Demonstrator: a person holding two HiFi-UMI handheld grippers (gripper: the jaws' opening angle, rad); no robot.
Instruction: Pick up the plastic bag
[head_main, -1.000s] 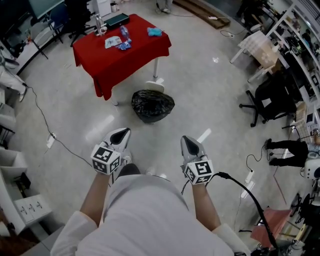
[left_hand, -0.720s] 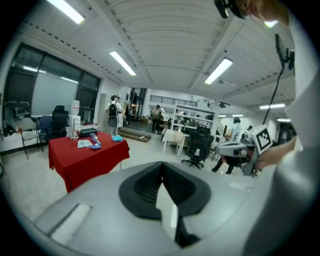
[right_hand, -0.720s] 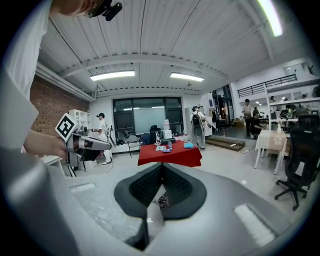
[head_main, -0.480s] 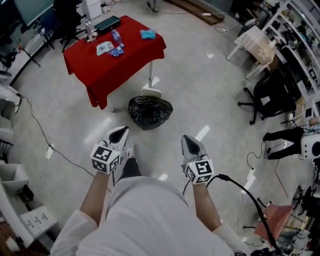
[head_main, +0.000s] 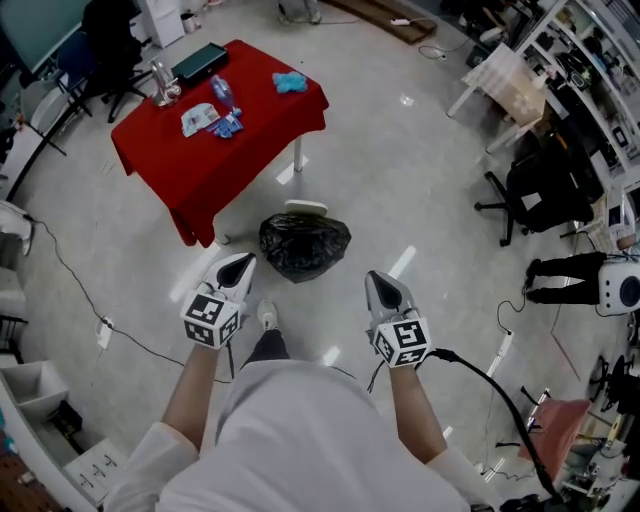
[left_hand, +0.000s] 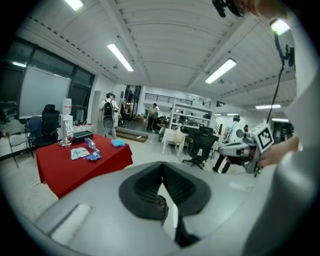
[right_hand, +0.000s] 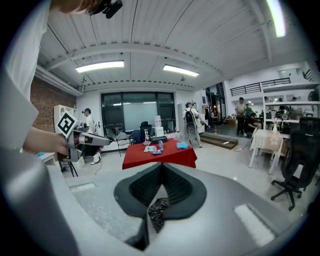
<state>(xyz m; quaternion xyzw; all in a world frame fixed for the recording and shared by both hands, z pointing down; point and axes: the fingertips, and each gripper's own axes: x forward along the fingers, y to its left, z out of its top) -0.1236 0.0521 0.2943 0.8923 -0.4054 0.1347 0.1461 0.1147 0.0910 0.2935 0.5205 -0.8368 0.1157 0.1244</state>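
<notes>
A crumpled black plastic bag lies on the pale floor in front of the red-clothed table. Both grippers are held at waist height, short of the bag. My left gripper points at the floor just left of it, and my right gripper just right of it. Both are shut with nothing between the pads. In the left gripper view the left gripper shows a sliver of the bag below its closed tips. The bag shows likewise under the right gripper.
The table carries a bottle, a blue cloth and small packets. A white round object sits just behind the bag. A black office chair stands at the right. A cable runs over the floor at the left.
The bag and table have slid down the head view, nearer to the grippers, as the person steps forward. Both grippers keep their place and stay shut.
</notes>
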